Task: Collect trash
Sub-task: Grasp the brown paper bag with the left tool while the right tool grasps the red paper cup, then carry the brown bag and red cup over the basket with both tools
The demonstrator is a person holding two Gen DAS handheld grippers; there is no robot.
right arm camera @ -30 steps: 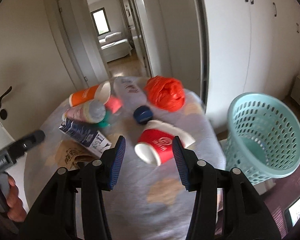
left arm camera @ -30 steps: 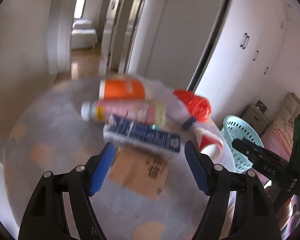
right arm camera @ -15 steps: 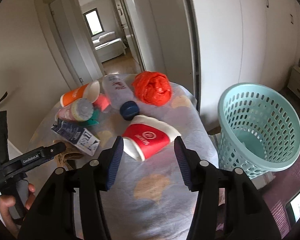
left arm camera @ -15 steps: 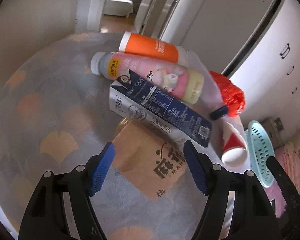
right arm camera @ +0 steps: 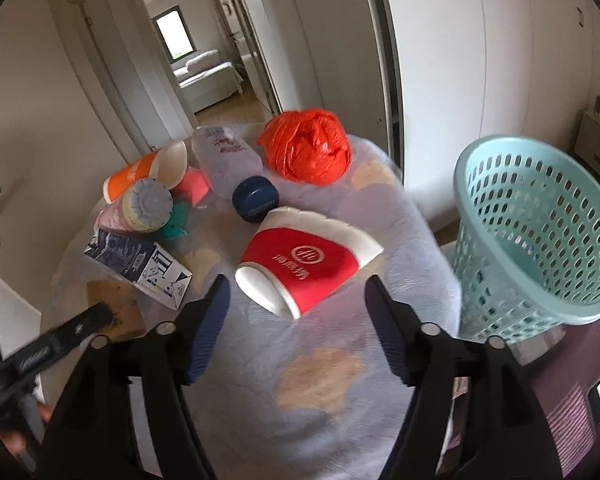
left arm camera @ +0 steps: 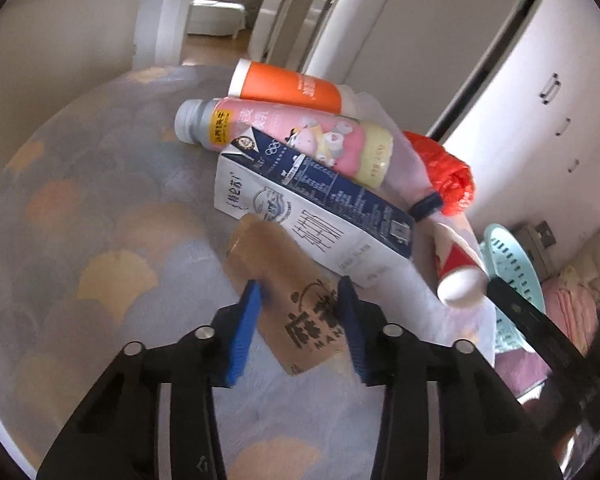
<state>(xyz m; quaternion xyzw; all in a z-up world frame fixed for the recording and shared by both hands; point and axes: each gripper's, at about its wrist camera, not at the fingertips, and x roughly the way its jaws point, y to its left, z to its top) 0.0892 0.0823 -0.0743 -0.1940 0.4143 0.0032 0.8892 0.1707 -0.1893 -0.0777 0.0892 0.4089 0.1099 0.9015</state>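
Trash lies on a round table with a patterned cloth [left arm camera: 100,264]. My left gripper [left arm camera: 298,308] has narrowed around a flat brown paper bag [left arm camera: 288,292]; its blue pads sit at both sides of the bag, and contact is unclear. Behind the bag lie a blue-and-white milk carton [left arm camera: 316,208], a pink bottle [left arm camera: 300,136] and an orange bottle [left arm camera: 288,88]. My right gripper [right arm camera: 296,300] is open, its fingers on either side of a crushed red paper cup [right arm camera: 304,260] lying on its side. An orange plastic bag [right arm camera: 308,152] and a dark blue cap [right arm camera: 256,198] lie beyond the cup.
A teal perforated waste basket [right arm camera: 540,240] stands on the floor right of the table. A clear plastic container [right arm camera: 224,156] lies at the table's back. White wardrobe doors stand behind, and a doorway opens to a hallway. The left gripper shows at the lower left in the right wrist view [right arm camera: 60,340].
My left gripper moved down and forward onto the brown bag and its jaws narrowed around it. My right gripper moved closer to the red cup.
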